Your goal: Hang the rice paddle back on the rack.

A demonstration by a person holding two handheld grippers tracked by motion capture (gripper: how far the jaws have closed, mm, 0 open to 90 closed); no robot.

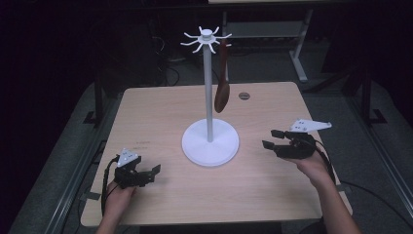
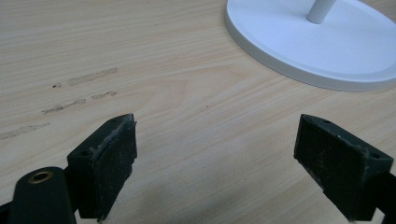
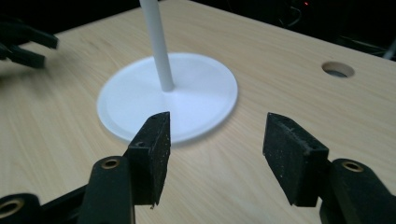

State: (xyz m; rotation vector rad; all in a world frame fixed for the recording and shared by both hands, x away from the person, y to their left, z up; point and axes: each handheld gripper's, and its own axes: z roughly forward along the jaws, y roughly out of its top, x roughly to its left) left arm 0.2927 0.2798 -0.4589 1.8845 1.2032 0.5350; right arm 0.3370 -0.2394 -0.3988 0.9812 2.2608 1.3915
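Standing at the middle of the light wooden table (image 1: 160, 204): a white stand (image 1: 210, 141) with a round flat base, a thin upright pole and a ring of small hooks at the top. Hanging from one hook on the right side of that ring, a dark brown wooden spoon (image 1: 223, 92), bowl downward, clear of the table and just beside the pole. Farther back on the table, right of the pole, a round cable hole (image 1: 244, 96).

Resting low over the near left part of the table, the left tongs (image 1: 150, 174), held by the left hand (image 1: 119, 192), grey three-cornered plate on top, cable trailing down the left. Jaws wide apart in the left gripper view (image 2: 215, 158), nothing between them, bare wood below with a few faint scuff marks (image 2: 70, 93) to the left, and the stand's base edge at upper right.

Hovering over the right side of the table, the right tongs (image 1: 271, 138), held by the right hand (image 1: 311, 165), pointing left toward the stand and near its base without touching. Jaws also well apart in the right gripper view (image 3: 217, 140), empty, aimed at the base and the foot of the pole, with the left tongs blurred at far upper left.

Around the table, dark floor, cables and table legs, too dim to make out further.
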